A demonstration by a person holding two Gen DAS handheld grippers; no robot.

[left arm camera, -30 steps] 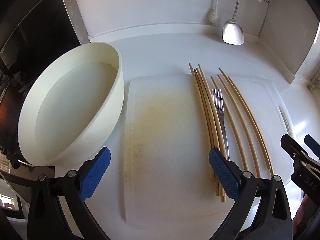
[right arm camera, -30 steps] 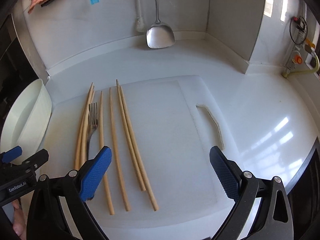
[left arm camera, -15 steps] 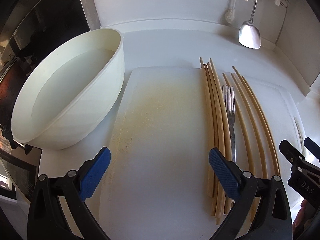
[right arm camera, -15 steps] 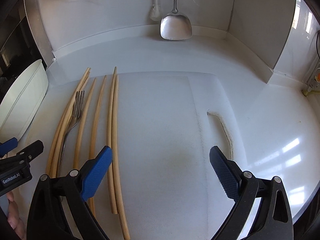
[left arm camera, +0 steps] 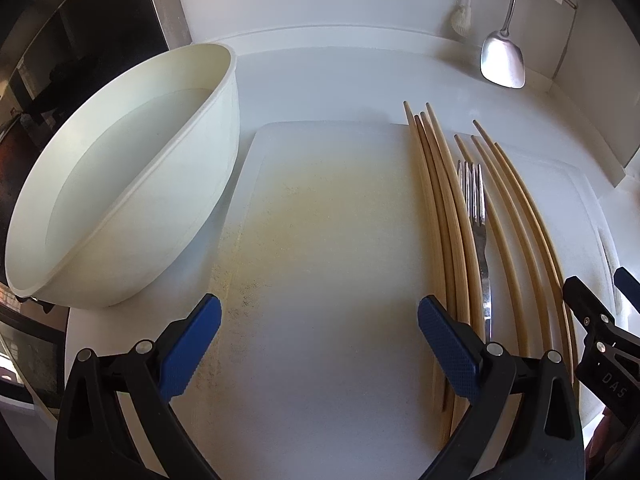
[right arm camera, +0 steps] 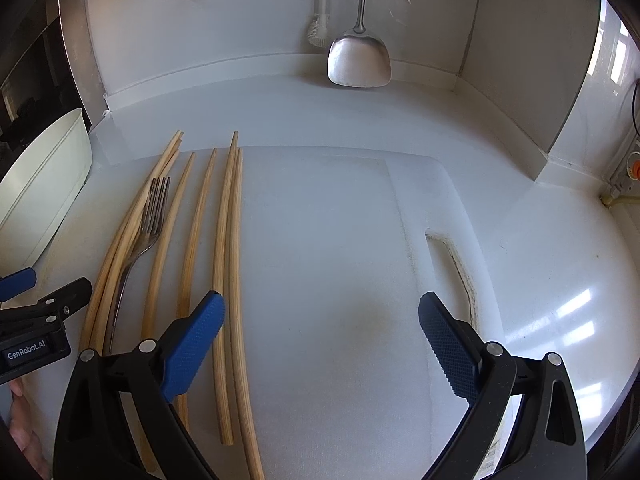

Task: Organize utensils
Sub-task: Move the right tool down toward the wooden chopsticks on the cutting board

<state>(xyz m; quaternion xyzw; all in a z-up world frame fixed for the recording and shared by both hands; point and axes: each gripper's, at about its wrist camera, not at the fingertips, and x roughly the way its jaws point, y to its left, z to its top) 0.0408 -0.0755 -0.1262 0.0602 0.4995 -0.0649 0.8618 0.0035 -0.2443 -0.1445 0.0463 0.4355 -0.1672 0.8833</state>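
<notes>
Several wooden chopsticks (left arm camera: 448,216) lie side by side on a white cutting board (left arm camera: 320,240), with a metal fork (left arm camera: 476,204) among them. They also show in the right wrist view: chopsticks (right arm camera: 228,240), fork (right arm camera: 150,216), board (right arm camera: 340,260). My left gripper (left arm camera: 320,320) is open and empty above the board, its right finger over the leftmost chopsticks. My right gripper (right arm camera: 320,320) is open and empty, its left finger over the rightmost chopsticks. A cream bowl (left arm camera: 120,184) stands empty left of the board.
A metal spatula (right arm camera: 359,60) hangs on the back wall, with a white brush (right arm camera: 318,32) beside it. The white counter ends at a corner wall on the right, with a socket (right arm camera: 628,168). A dark appliance (left arm camera: 80,40) is behind the bowl.
Both grippers have moved forward and lower toward the board, so the chopsticks and fork sit closer. Both stay open and empty.
</notes>
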